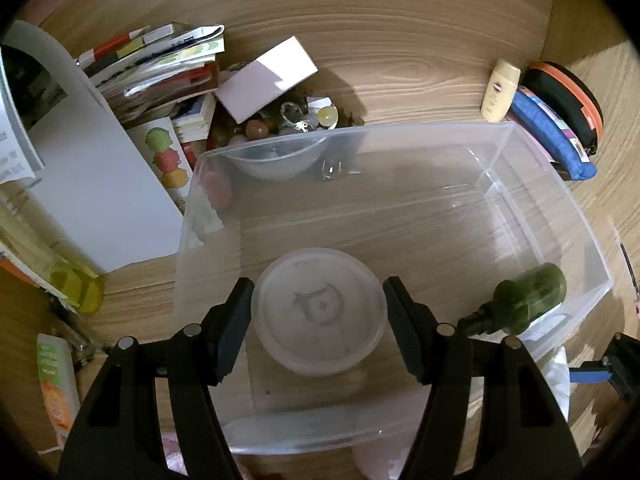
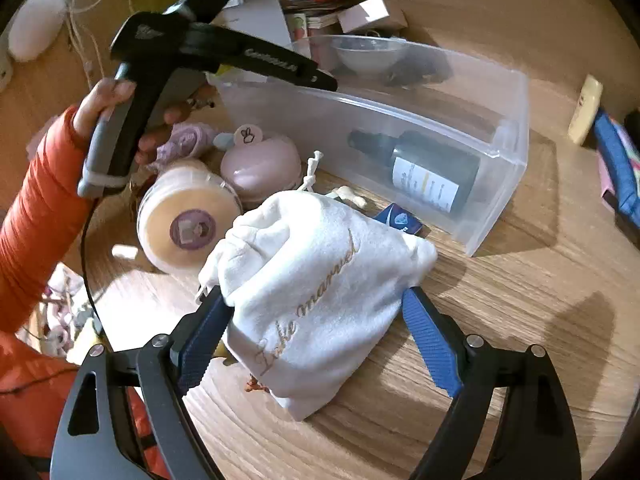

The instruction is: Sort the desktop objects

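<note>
left gripper (image 1: 319, 330) clasps a round tub (image 1: 319, 312); right gripper (image 2: 318, 338) spread around pouch (image 2: 320, 280) reading "marvel".

**Two wrist cams, both looking down the claws at the same bin**

Left wrist view sits right above its own fingers, tilted steeply down into the clear plastic bin (image 1: 500, 216), close enough that the bin fills everything ahead of the claw. Right wrist view also angles down, hugging the wooden desk (image 2: 500, 340), with the bin further ahead of its claw. Both share the bin, the dark green bottle (image 1: 528, 296) inside, and the book pile (image 1: 160, 72) beyond.
</note>
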Demonstrator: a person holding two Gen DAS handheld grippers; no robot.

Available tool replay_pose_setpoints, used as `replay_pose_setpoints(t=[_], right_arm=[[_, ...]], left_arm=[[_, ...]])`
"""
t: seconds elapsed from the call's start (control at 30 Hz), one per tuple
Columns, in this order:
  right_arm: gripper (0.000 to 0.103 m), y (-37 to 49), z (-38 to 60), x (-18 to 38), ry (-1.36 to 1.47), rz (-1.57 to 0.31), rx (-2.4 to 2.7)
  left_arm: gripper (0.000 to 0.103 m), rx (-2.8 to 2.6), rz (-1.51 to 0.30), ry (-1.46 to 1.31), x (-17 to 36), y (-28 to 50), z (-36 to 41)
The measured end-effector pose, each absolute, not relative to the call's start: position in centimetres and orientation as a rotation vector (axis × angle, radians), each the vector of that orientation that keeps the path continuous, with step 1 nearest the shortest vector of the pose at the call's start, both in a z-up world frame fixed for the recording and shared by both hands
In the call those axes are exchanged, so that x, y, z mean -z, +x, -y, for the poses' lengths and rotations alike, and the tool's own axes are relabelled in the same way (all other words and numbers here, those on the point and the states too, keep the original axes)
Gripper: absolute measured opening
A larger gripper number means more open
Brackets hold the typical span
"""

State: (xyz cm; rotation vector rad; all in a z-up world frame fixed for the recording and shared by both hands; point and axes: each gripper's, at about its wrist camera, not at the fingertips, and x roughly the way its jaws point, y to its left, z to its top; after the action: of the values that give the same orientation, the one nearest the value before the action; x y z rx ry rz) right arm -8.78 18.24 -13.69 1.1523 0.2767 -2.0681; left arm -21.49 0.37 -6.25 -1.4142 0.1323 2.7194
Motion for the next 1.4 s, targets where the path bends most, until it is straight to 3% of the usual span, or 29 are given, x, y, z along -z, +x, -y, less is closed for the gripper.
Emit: replay_pose_setpoints(t=[0.13,0.2,0.3,0.53,0.9,1.2,1.37,1.4], right_arm=[[0.071,-9.3,-18.8,13.7,1.154,-0.194,2.062],[0.055,-9.4,-19.2,13.5,1.146,-0.172,2.067],[0.046,-9.8,-19.7,13.3,1.153,-0.103,2.061],[0.027,-9.2,-20.3,12.0,1.108,-0.074,2.090],[0.023,-8.3,-22.6,10.0,1.025,-0.049,2.204],[0.023,-7.6,-24.6,9.7,1.011,-0.030,2.259],[0.023,-7.6,-25.7,9.7,1.013,-0.004,2.271],[0.023,-7.6,-25.9,9.7,1.016,0.001,2.276]], left_arm=[[0.066,-2.730,-0.128,-1.367,5.1,-20.4,-0.2],[0.067,-2.749,-0.142,-1.315,4.1,-19.3,-0.3],[0.076,-2.769,-0.130,-1.222,2.2,-17.4,-0.2],[0.076,-2.766,-0.213,-1.135,0.9,-12.9,-1.4],[0.078,-2.624,-0.246,-1.100,3.5,-5.7,-5.0],[0.079,-2.502,-0.545,-0.998,6.3,-1.7,-11.6],[0.079,-2.460,-0.577,-0.940,6.1,-1.4,-13.4],[0.075,-2.443,-0.559,-0.948,6.2,-1.6,-13.5]])
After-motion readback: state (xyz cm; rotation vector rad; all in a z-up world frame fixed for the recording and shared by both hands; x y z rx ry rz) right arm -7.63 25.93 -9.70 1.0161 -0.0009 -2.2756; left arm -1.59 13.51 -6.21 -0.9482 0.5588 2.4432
